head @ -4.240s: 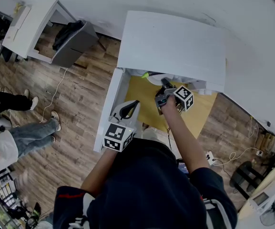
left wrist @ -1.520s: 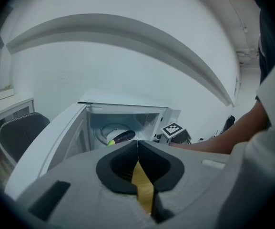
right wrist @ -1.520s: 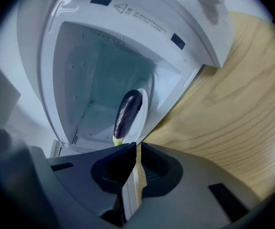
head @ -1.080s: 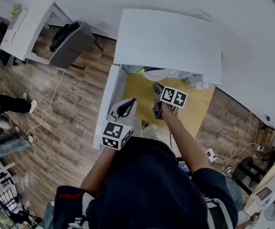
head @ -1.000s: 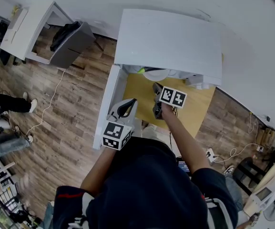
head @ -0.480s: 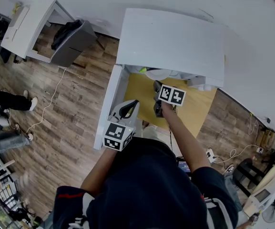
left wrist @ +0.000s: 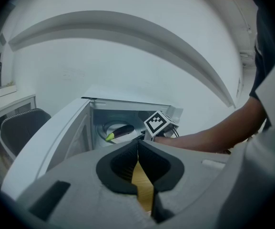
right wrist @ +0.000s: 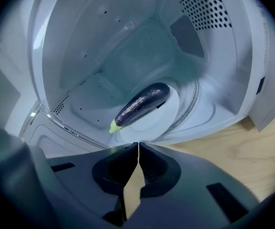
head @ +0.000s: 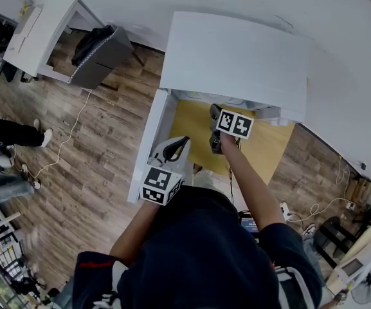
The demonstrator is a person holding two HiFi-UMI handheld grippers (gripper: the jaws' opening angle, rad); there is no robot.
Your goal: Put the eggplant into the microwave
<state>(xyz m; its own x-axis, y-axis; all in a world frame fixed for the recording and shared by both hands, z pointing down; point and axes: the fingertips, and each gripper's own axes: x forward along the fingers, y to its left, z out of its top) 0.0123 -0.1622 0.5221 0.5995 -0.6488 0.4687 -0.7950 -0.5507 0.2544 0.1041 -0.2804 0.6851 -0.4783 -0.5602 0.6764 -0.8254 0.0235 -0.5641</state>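
Note:
A dark purple eggplant with a green stem lies on the white plate inside the open white microwave. It shows too in the left gripper view as the eggplant deep in the cavity. My right gripper is shut and empty, just in front of the opening and apart from the eggplant. From above, the right gripper points into the microwave over the yellow wooden table. My left gripper is shut on nothing beside the swung-out door.
The microwave door stands open at the left. A white desk and a dark chair stand at the far left on the wooden floor. A person's legs are at the left edge. Cables and a fan lie at the lower right.
The right gripper has shifted slightly in front of the microwave opening and rolled a little, still shut. The left gripper has stayed in place.

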